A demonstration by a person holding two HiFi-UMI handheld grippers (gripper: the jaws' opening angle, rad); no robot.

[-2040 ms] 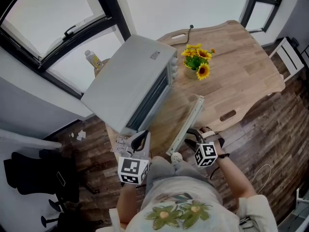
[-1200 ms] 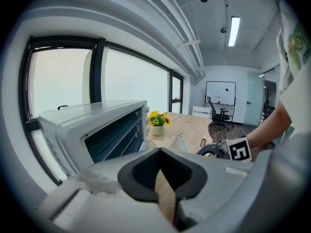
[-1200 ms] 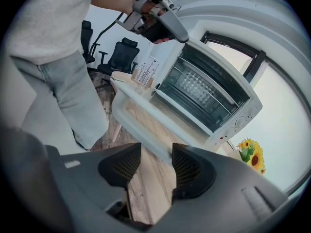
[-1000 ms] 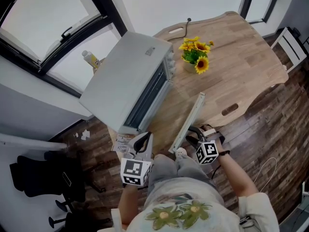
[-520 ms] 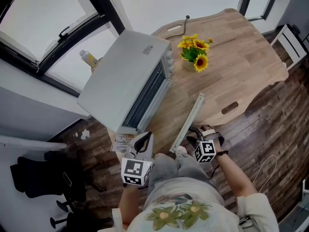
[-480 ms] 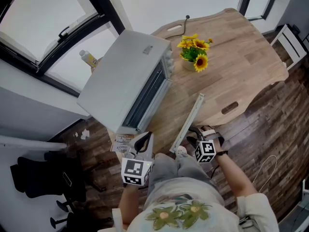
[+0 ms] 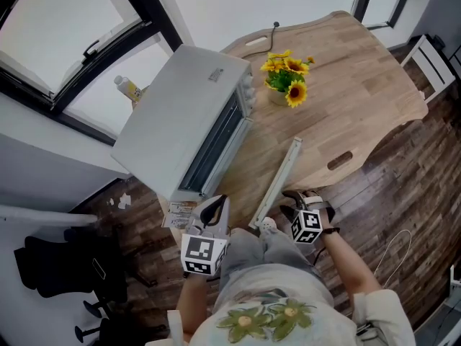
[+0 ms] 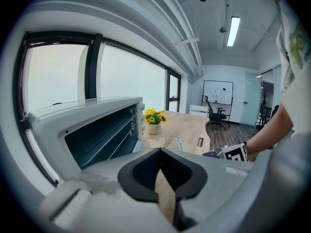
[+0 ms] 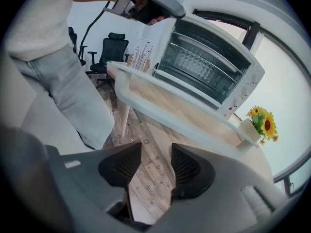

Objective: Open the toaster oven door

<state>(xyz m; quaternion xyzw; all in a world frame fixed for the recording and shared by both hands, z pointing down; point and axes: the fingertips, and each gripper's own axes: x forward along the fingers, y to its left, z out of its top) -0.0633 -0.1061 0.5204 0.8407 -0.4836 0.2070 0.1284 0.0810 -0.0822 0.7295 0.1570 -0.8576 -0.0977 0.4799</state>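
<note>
The white toaster oven [image 7: 180, 117] stands on the wooden table [image 7: 346, 99] with its door folded down flat. The door's long handle bar [image 7: 277, 182] points toward me. My left gripper [image 7: 209, 207] hovers at the table's near corner in front of the oven's left end, with its jaws shut on nothing. In the left gripper view the left gripper [image 8: 160, 151] faces the oven's open cavity [image 8: 92, 127]. My right gripper [image 7: 289, 200] hangs just off the table edge beside the handle's near end. In the right gripper view the right gripper [image 9: 156, 147] is open and empty below the lowered door [image 9: 165, 98].
A pot of sunflowers [image 7: 284, 78] stands on the table right of the oven. A bottle [image 7: 128, 87] sits on the window sill behind it. A black office chair [image 7: 50, 254] is on the floor at the left. My legs are close to the table's near edge.
The door lies open in every frame. Both grippers stay near the table's near edge; only the head view shifts slightly.
</note>
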